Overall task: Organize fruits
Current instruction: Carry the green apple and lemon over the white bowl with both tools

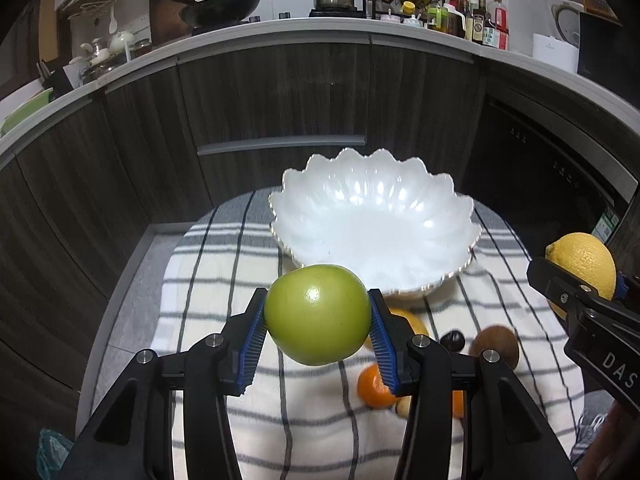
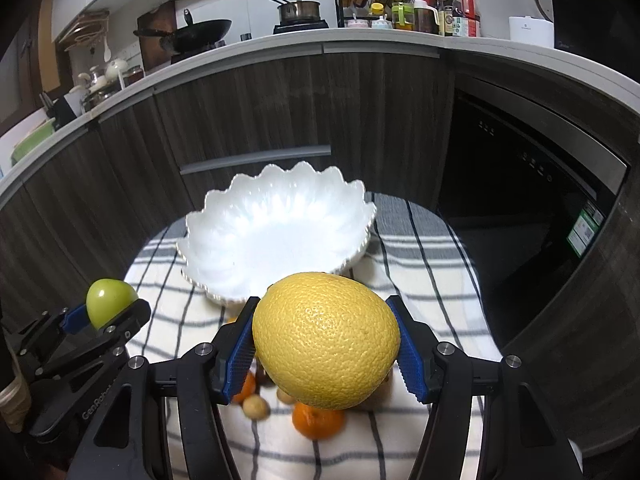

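Our left gripper (image 1: 317, 330) pinches a smooth green apple (image 1: 317, 314) between its ribbed blue pads (image 1: 253, 344), clear of the cloth. Our right gripper (image 2: 326, 346) clamps a large yellow citrus (image 2: 326, 338), pebbled and egg-shaped, spreading the jaws wide. Both fruits hang just short of the near rim of the white bowl (image 1: 440, 276), which sits empty at the far side of the striped tablecloth (image 1: 224, 288).

We judge the risks lie in the release. The apple's waxy, rounded skin gives the pads only small contact patches, so a tilt may let it slide out early. The bowl looks glossy and hard, with a scalloped rim; dropping the heavy citrus from height could chip it or send the fruit bouncing out. With both grippers converging, they might also collide over the bowl.

Below, on the soft cloth, a tangerine (image 1: 374, 388), a fuzzy kiwi (image 1: 496, 344) and small dark and tan fruits wait.
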A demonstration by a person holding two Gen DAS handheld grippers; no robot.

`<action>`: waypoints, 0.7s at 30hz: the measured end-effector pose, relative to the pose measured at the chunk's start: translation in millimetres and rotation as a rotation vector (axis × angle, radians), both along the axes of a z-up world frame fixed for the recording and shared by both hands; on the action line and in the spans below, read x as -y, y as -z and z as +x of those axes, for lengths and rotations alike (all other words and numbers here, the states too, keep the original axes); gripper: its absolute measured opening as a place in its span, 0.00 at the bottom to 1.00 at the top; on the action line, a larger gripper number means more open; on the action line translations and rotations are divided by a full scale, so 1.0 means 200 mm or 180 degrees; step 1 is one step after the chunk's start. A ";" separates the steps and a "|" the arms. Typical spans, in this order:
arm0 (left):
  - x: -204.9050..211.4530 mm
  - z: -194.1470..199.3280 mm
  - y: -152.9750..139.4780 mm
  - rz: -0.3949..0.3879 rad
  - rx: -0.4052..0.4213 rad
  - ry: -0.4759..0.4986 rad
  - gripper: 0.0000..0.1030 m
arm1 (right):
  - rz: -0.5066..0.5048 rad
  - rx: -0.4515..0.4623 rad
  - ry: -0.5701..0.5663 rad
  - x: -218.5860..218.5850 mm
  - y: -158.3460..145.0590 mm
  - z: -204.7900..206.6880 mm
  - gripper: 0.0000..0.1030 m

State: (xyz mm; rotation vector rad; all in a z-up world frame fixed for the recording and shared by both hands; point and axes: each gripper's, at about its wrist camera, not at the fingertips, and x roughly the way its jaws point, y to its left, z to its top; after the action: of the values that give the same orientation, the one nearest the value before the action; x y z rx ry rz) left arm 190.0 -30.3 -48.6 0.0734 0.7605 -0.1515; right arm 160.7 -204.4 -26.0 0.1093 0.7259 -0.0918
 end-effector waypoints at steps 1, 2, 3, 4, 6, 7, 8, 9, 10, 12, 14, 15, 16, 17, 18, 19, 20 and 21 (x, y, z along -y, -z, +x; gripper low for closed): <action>0.00 0.02 -0.01 -0.0004 0.0015 -0.0002 0.46 | -0.0003 0.0014 -0.0007 0.00 -0.01 0.01 0.60; 0.01 0.04 -0.02 -0.0004 0.0034 -0.0007 0.46 | -0.0010 0.0033 -0.0018 0.00 -0.02 0.04 0.60; 0.01 0.06 -0.03 -0.0001 0.0057 -0.0011 0.46 | -0.0020 0.0044 -0.0024 0.00 -0.03 0.06 0.60; 0.02 0.08 -0.04 -0.0003 0.0074 -0.0011 0.46 | -0.0025 0.0056 -0.0032 0.01 -0.04 0.09 0.60; 0.03 0.12 -0.06 0.0010 0.0107 -0.0007 0.46 | -0.0023 0.0066 -0.0044 0.01 -0.05 0.13 0.60; 0.04 0.14 -0.07 0.0009 0.0116 -0.0003 0.46 | -0.0020 0.0070 -0.0045 0.01 -0.05 0.15 0.60; 0.04 0.16 -0.08 0.0007 0.0123 0.0003 0.46 | -0.0020 0.0073 -0.0046 0.02 -0.06 0.17 0.60; 0.05 0.18 -0.08 0.0014 0.0135 0.0011 0.46 | -0.0022 0.0073 -0.0046 0.02 -0.06 0.19 0.60; 0.06 0.20 -0.09 0.0030 0.0152 0.0023 0.46 | -0.0024 0.0073 -0.0044 0.02 -0.05 0.21 0.60; 0.07 0.24 -0.09 0.0061 0.0177 0.0056 0.46 | -0.0048 0.0081 -0.0040 0.03 -0.06 0.25 0.60; 0.09 0.29 -0.09 0.0072 0.0190 0.0075 0.46 | -0.0075 0.0085 -0.0038 0.04 -0.05 0.29 0.60; 0.10 0.31 -0.09 0.0094 0.0212 0.0078 0.46 | -0.0082 0.0084 -0.0039 0.04 -0.05 0.31 0.60; 0.11 0.33 -0.09 0.0106 0.0216 0.0093 0.46 | -0.0086 0.0085 -0.0041 0.04 -0.05 0.32 0.60; 0.12 0.36 -0.09 0.0097 0.0217 0.0115 0.46 | -0.0086 0.0078 -0.0047 0.04 -0.05 0.35 0.60; 0.13 0.39 -0.08 0.0082 0.0219 0.0137 0.46 | -0.0070 0.0066 -0.0070 0.05 -0.04 0.38 0.60; 0.13 0.41 -0.08 0.0089 0.0219 0.0150 0.46 | -0.0066 0.0055 -0.0087 0.05 -0.03 0.40 0.60; 0.14 0.44 -0.07 0.0111 0.0213 0.0162 0.46 | -0.0066 0.0048 -0.0105 0.05 -0.03 0.43 0.60; 0.14 0.47 -0.05 0.0117 0.0198 0.0168 0.46 | -0.0081 0.0042 -0.0121 0.06 -0.02 0.47 0.60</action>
State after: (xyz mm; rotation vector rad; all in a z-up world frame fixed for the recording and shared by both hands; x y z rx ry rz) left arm 284.1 -59.0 -38.1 0.1325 0.6995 -0.1846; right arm 255.0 -215.6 -21.6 0.0716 0.7132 -0.0640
